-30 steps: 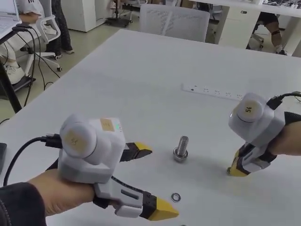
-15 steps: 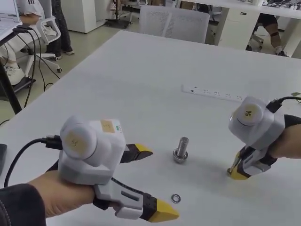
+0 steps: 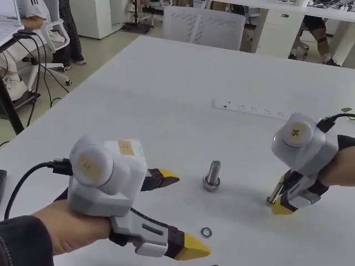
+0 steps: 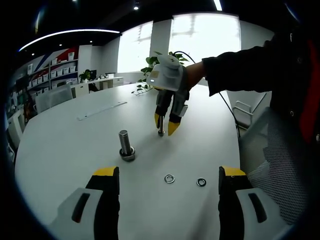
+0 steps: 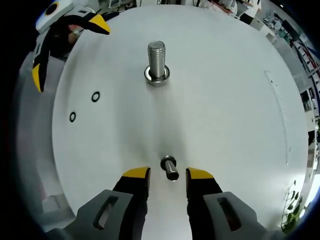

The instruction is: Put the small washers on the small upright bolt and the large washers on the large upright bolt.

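At the lower left of the head view, the left gripper is hovering over the white table with its claw released wide and nothing in it. Just right of its lower yellow tip, one small washer is lying flat. The left gripper view is showing more here: two washers, one and another, are lying side by side between its own spread jaws. The right gripper view is placing the same pair at its left.

At the centre of the head view, the large bolt is standing upright on its head, well apart from both grippers.

At the right, the right gripper is pointing down at the small bolt, which is looking tilted there. Its own view is showing the small bolt between the narrowly parted jaws, with a thin gap on each side, so the claw is not clenching it. A power strip is lying beyond, at the upper right.
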`<state>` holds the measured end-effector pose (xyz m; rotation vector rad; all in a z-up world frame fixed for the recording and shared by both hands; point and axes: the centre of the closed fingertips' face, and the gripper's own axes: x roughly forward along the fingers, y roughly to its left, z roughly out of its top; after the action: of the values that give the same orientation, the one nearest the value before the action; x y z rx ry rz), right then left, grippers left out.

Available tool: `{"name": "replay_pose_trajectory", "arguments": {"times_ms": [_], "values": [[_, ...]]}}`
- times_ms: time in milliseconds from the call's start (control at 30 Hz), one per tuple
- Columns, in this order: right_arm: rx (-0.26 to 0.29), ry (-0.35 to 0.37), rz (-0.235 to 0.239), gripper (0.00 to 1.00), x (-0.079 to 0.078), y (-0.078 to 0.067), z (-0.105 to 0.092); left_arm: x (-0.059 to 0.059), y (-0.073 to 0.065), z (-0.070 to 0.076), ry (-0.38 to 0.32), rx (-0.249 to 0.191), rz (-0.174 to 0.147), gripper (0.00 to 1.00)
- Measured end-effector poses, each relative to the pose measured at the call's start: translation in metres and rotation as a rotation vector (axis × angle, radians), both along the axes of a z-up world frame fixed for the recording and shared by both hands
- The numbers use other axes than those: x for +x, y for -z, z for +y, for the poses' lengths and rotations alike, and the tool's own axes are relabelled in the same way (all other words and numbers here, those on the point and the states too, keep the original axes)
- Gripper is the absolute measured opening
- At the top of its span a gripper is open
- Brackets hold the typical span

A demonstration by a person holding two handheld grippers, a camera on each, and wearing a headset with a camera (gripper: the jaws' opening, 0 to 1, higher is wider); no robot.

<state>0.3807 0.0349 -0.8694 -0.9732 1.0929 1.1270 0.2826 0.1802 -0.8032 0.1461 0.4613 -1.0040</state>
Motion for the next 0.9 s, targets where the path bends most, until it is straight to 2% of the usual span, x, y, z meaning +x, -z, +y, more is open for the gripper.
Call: {"name": "replay_pose_trajectory", "arguments": {"times_ms": [167,500,900], "values": [[0.007,0.010,-0.001,0.34,-0.001,-0.001,-0.001,0.000,0.000,-0.001,0.002,0.000,-0.001,0.81],[0.009,0.025,-0.003,0.35,-0.003,-0.003,-0.007,-0.001,-0.001,-0.001,0.006,0.001,-0.005,0.81],[-0.003,0.046,0.013,0.35,-0.024,0.001,-0.020,-0.001,-0.003,-0.002,0.011,-0.001,-0.009,0.81]]}}
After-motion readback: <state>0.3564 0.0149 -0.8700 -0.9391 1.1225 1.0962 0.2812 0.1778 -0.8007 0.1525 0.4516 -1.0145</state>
